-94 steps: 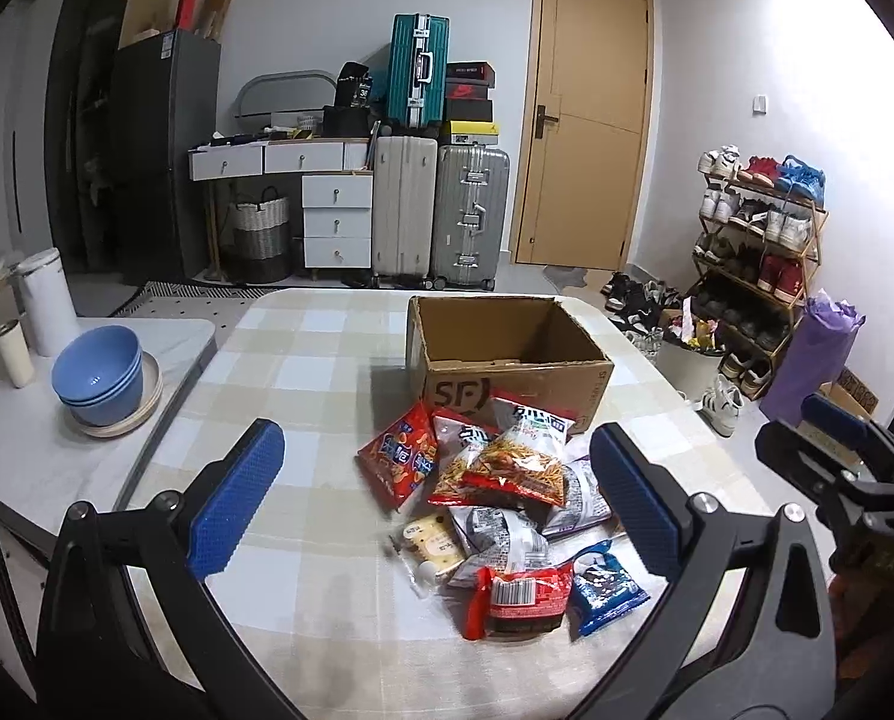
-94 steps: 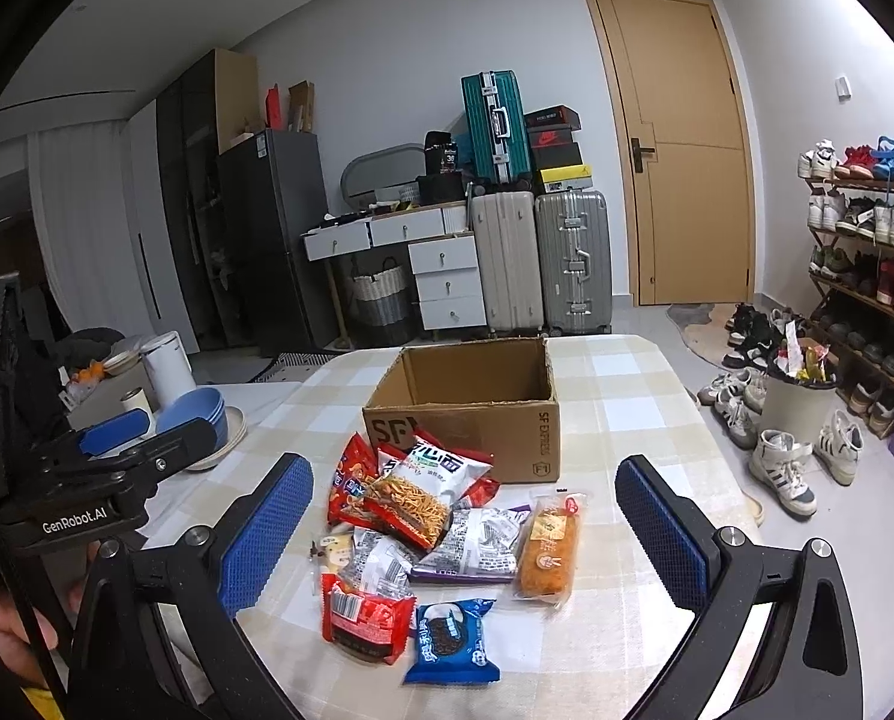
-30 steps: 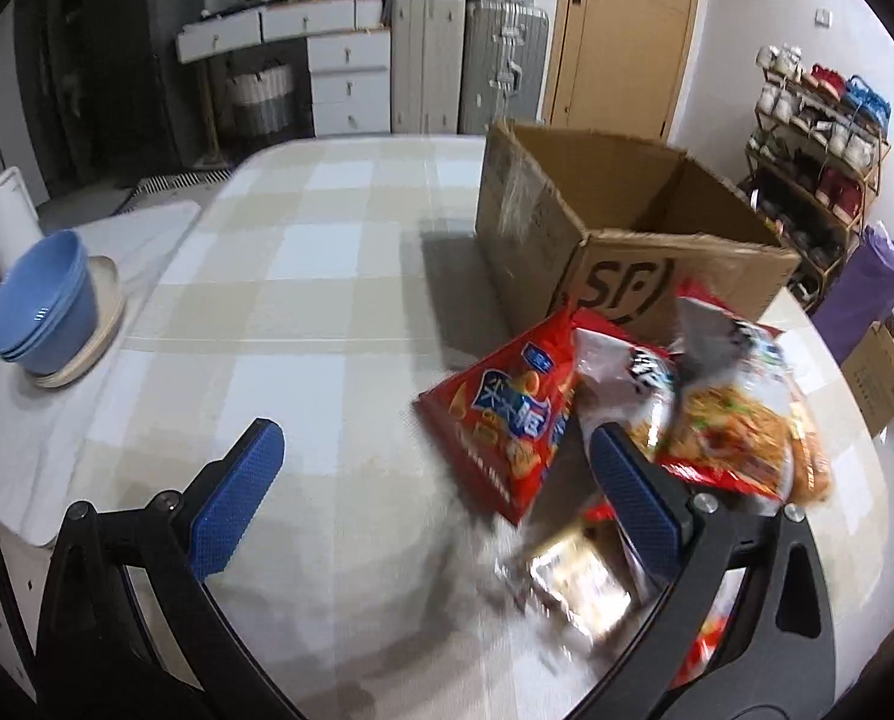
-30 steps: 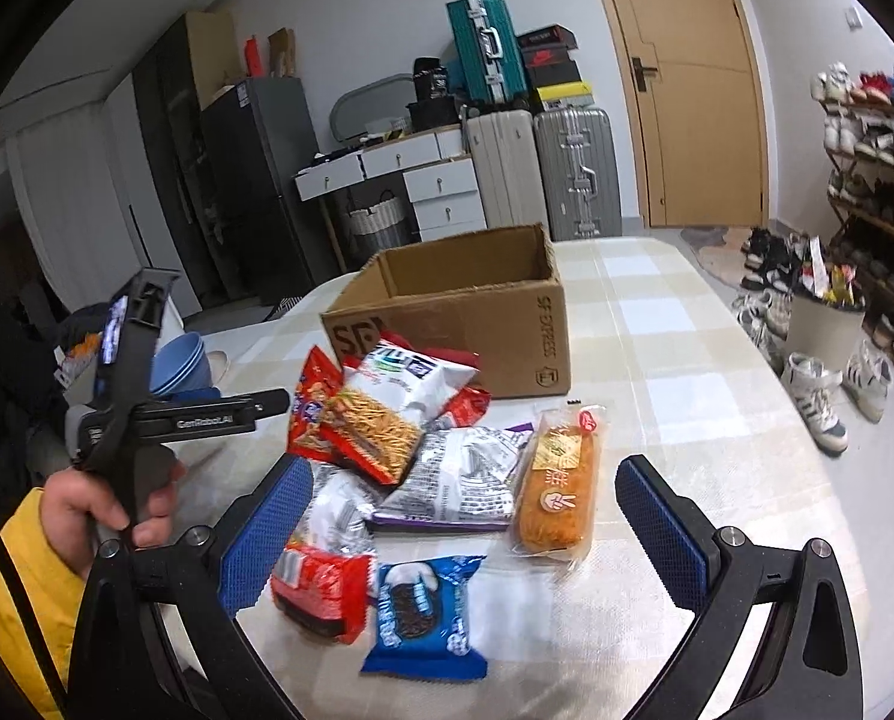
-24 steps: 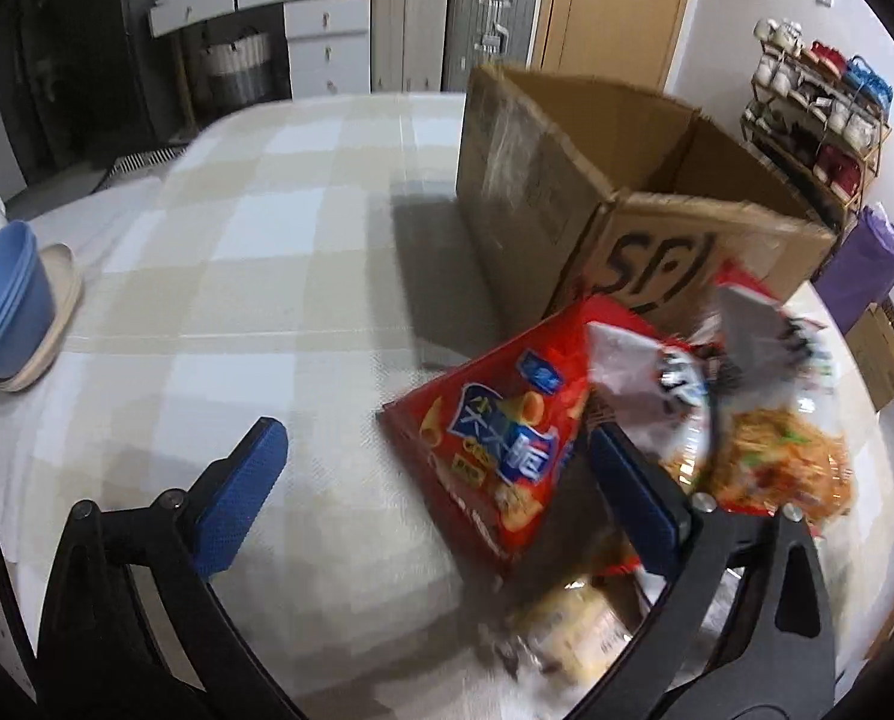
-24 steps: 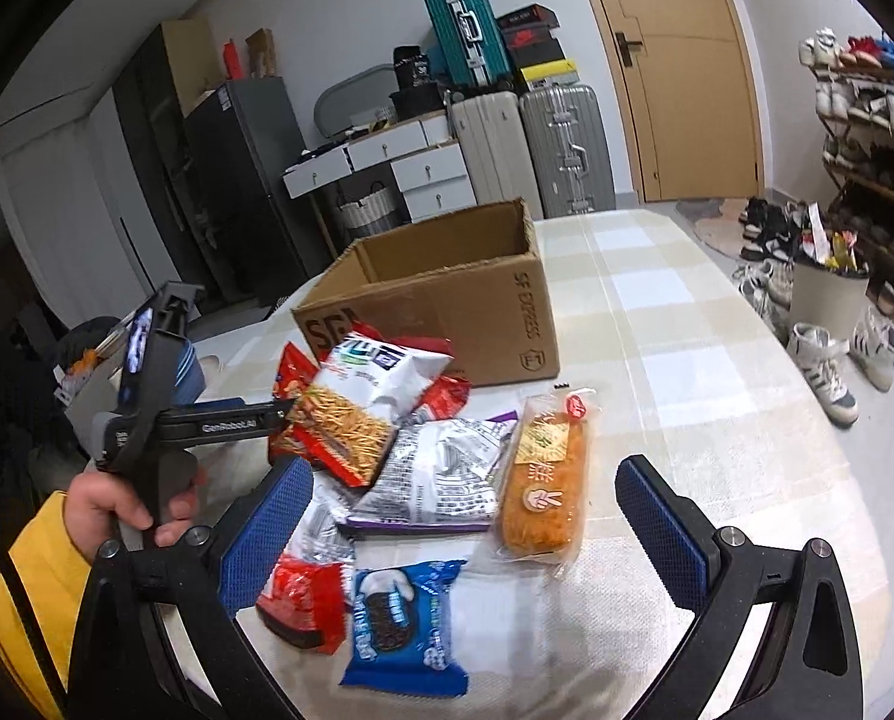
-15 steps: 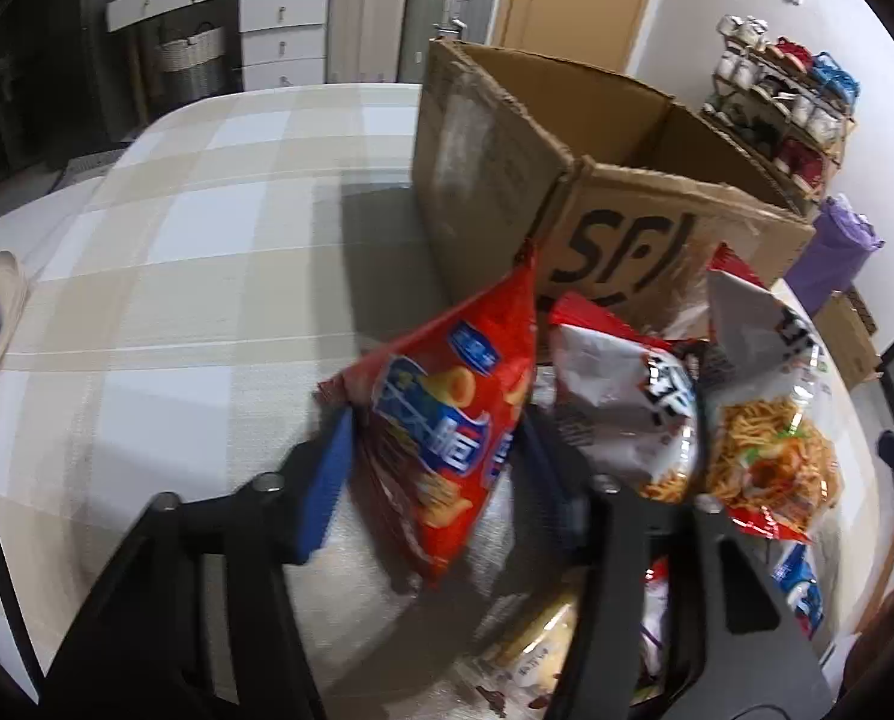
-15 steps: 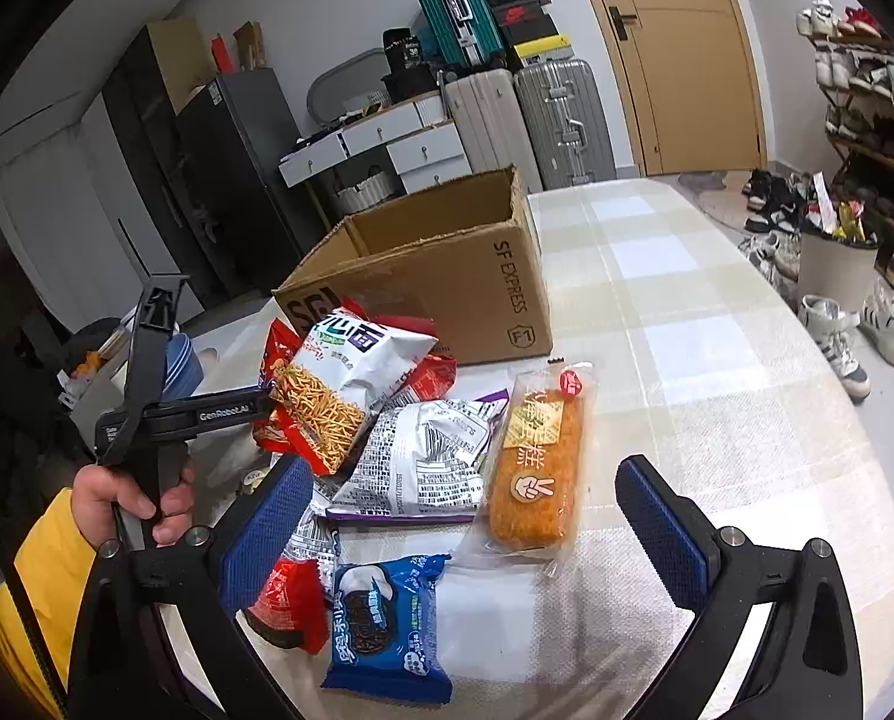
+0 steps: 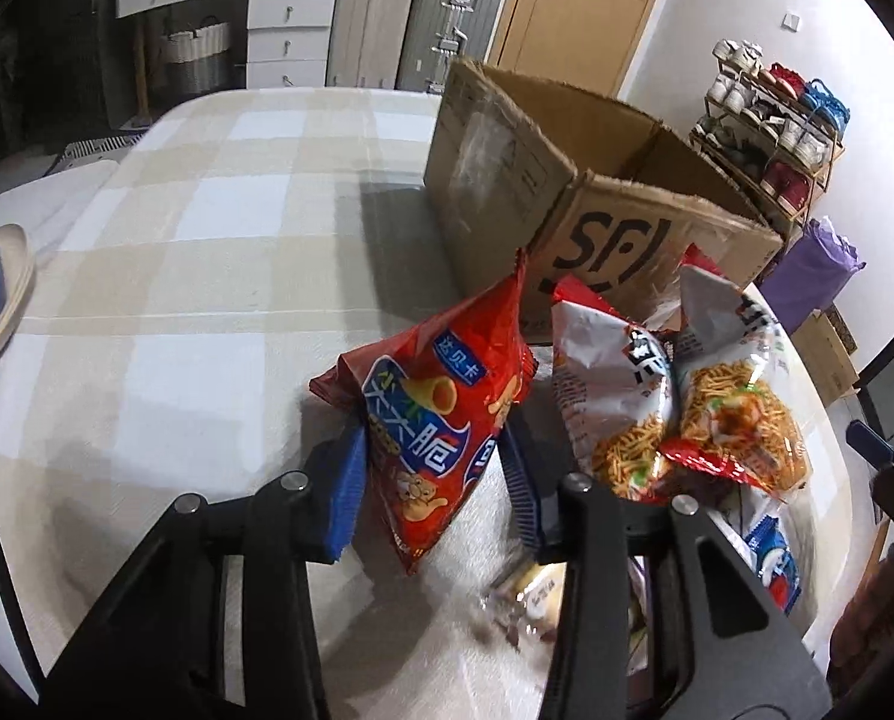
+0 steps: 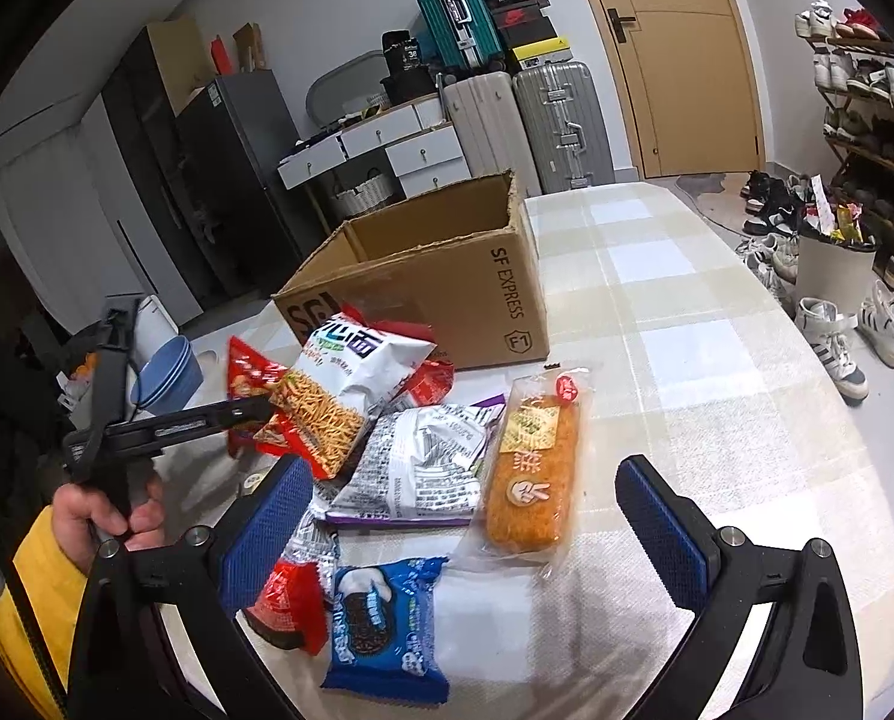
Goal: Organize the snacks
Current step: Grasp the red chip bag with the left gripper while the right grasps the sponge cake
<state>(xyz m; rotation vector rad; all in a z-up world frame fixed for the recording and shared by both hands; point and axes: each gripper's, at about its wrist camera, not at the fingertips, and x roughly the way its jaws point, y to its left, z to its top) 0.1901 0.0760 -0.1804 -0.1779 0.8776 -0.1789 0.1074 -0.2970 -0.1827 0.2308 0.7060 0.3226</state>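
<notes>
A: Nearest, left wrist view: the left gripper has its blue pads pressed on either side of a red chip bag. Glossy red foil, blue label patch, printed corn cones, crumpled top corner sticking up.

B: Where is the bag?

A: Held upright at the left edge of the snack pile, on the checked tablecloth, in front of the cardboard box. Whether its bottom edge touches the cloth, cannot tell.

B: Right gripper?

A: The right gripper has its jaws spread wide, holding nothing, hovering over the near end of the pile. Below it: blue cookie pack, silver-and-white bag, orange bread loaf in clear wrap.

B: Further back?

A: White noodle-snack bag lying on top of the pile, then the box, open-topped, "SF EXPRESS" on its side. Blue bowls off to the left. Suitcases and a door against the far wall.
</notes>
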